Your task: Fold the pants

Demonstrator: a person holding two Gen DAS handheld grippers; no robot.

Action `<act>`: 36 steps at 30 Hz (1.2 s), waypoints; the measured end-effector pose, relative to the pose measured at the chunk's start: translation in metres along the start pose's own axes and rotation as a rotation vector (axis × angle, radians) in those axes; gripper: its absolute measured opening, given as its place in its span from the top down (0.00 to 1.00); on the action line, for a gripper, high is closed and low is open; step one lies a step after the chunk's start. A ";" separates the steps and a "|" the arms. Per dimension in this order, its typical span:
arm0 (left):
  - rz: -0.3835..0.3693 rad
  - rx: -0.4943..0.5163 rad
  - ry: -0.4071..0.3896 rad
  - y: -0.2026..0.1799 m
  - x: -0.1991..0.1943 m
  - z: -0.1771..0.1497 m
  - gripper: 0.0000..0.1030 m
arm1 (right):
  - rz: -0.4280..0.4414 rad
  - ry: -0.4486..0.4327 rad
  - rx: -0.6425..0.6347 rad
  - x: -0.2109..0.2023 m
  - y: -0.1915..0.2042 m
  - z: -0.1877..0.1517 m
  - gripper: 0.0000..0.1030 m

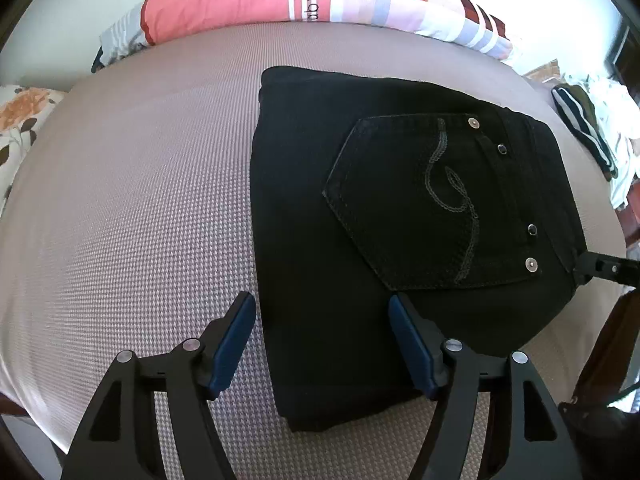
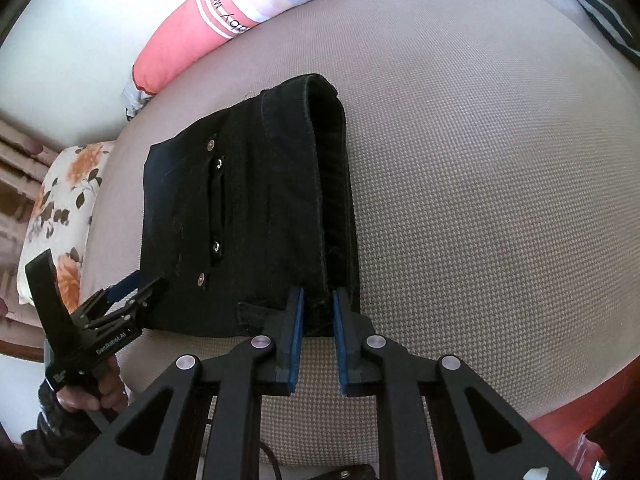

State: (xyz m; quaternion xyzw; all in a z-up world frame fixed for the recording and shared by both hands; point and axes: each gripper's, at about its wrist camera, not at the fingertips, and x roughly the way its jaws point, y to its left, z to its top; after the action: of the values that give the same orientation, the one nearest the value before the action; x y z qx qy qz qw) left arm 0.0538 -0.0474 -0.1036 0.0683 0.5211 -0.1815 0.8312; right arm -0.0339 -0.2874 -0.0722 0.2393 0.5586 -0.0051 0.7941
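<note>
Both tools meet folded pants [image 1: 360, 208]: left [image 1: 322, 312] open, right [image 2: 318, 304] pinching.

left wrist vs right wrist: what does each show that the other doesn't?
Left wrist only: the back pocket with curled stitching, and a clothes pile at far right.

Right wrist only: the right claw clamped on the waistband edge, and the person's hand holding the left claw.

Both: folded black pants on the woven bed cover, pink pillow, floral pillow.

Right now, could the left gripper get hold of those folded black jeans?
Probably yes: the left gripper has its jaws open astride the near edge of the folded black jeans, with nothing between them.
</note>
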 end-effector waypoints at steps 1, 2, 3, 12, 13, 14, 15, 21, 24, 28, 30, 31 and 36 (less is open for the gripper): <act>0.001 0.001 -0.001 0.000 -0.001 0.000 0.32 | 0.001 0.000 0.009 0.000 -0.001 0.000 0.87; 0.001 0.001 -0.001 0.000 -0.001 0.000 0.32 | 0.004 -0.002 0.013 0.000 -0.003 0.000 0.87; 0.000 0.001 -0.001 0.000 -0.001 0.000 0.32 | 0.002 -0.003 0.011 -0.001 -0.002 0.000 0.86; 0.003 -0.008 -0.012 0.003 -0.007 -0.001 0.30 | -0.029 -0.023 0.002 -0.008 -0.001 0.002 0.72; 0.004 -0.007 -0.013 0.002 -0.008 0.000 0.30 | -0.033 -0.024 0.003 -0.008 -0.001 0.002 0.69; 0.005 -0.005 -0.014 0.001 -0.008 0.001 0.30 | -0.043 -0.023 0.002 -0.008 -0.001 0.002 0.67; 0.006 0.000 -0.018 0.001 -0.010 0.002 0.30 | -0.051 -0.025 0.001 -0.009 -0.001 0.003 0.63; -0.008 -0.004 -0.042 0.010 -0.022 0.007 0.30 | -0.070 -0.046 -0.004 -0.016 0.001 0.011 0.60; -0.027 -0.042 -0.054 0.024 -0.026 0.013 0.29 | -0.069 -0.057 -0.010 -0.016 0.002 0.020 0.51; -0.074 -0.130 -0.056 0.048 -0.025 0.021 0.29 | -0.015 -0.063 -0.020 -0.011 0.001 0.033 0.51; -0.093 -0.158 -0.047 0.056 -0.022 0.024 0.29 | 0.018 -0.049 -0.015 -0.005 -0.002 0.038 0.51; -0.101 -0.174 -0.037 0.060 -0.020 0.025 0.29 | 0.033 -0.040 -0.009 -0.001 -0.004 0.041 0.51; -0.169 -0.210 0.000 0.070 -0.013 0.029 0.29 | 0.107 -0.008 0.010 0.015 -0.019 0.050 0.51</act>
State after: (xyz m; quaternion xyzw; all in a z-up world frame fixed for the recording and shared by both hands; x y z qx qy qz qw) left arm 0.0993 0.0118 -0.0841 -0.0632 0.5412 -0.1952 0.8155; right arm 0.0108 -0.3197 -0.0802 0.2726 0.5417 0.0336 0.7944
